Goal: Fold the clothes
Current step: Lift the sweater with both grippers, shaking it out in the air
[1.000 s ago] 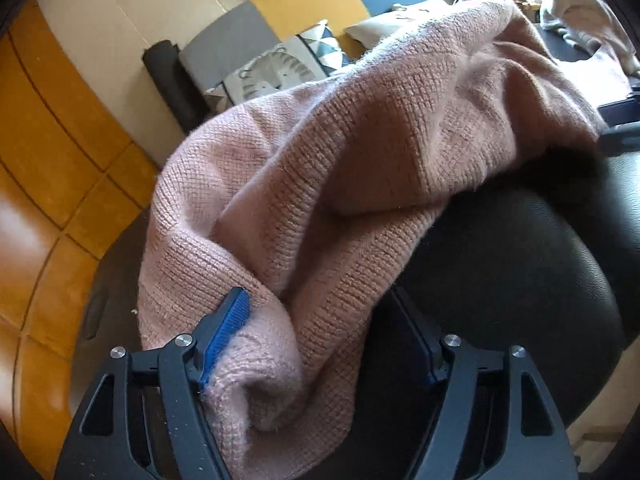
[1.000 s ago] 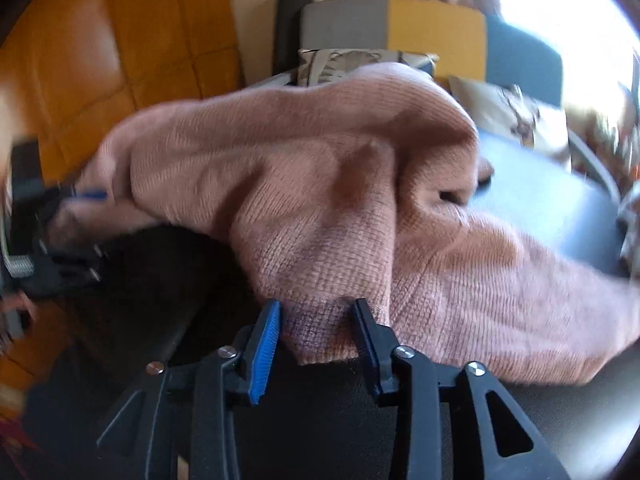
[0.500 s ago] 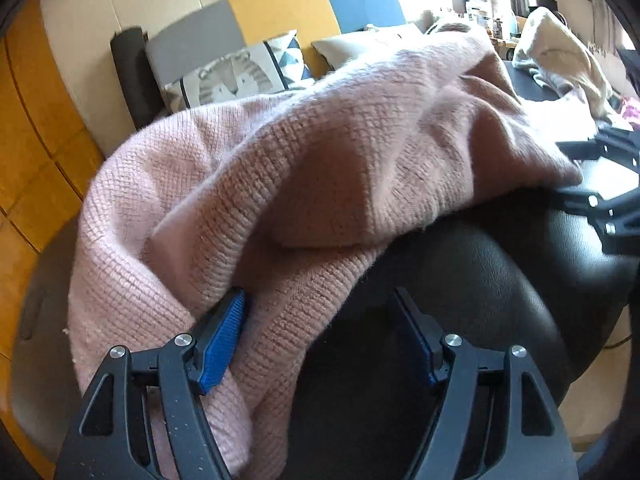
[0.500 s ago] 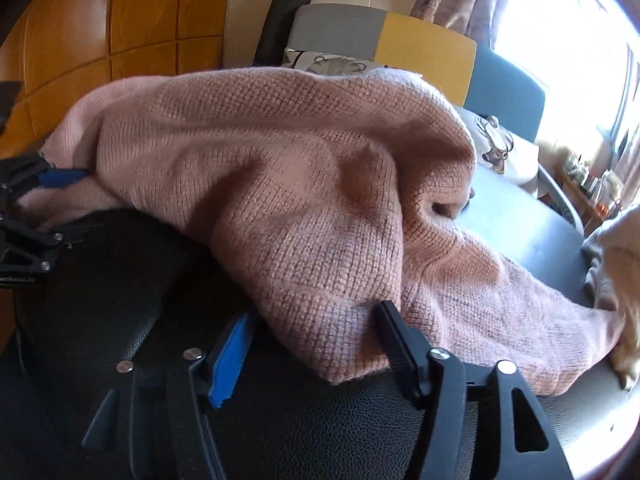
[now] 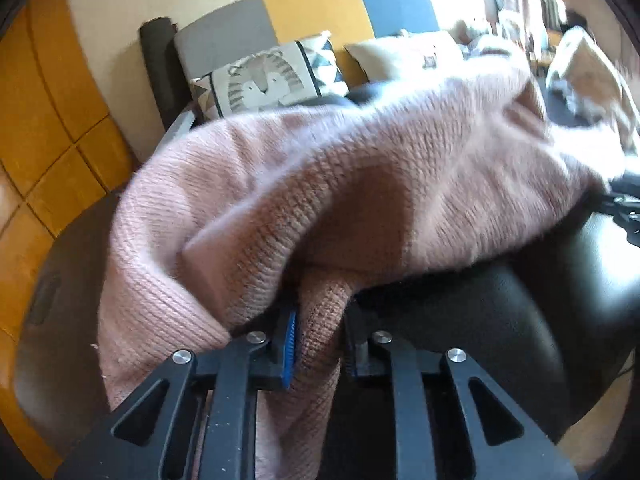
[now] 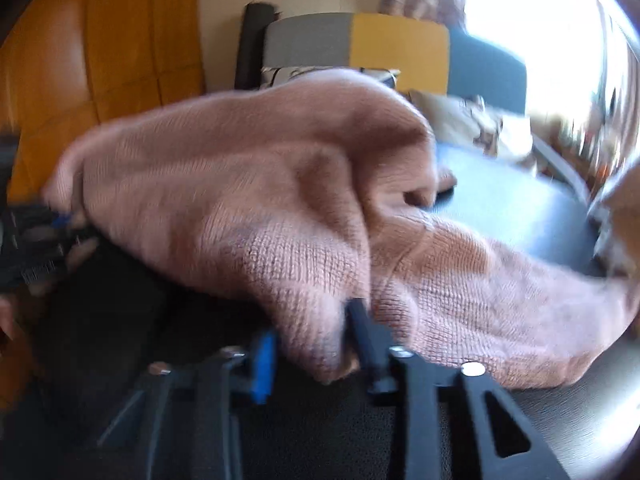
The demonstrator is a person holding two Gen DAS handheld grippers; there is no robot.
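Both claws, wide apart 0.5 s ago, now pinch pink sweater [image 5: 360,184]: left claw [image 5: 318,334] & right claw [image 6: 310,350] at near hem, sweater heaped on dark surface [image 5: 500,320]. Lift evenly, keep hem taut.

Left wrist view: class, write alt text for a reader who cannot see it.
The left gripper is shut on a bunched fold of a pink knitted sweater, which drapes across a black leather surface. Behind stand a grey, yellow and blue sofa and a cushion printed with a lion; the right gripper shows partly at the right edge.
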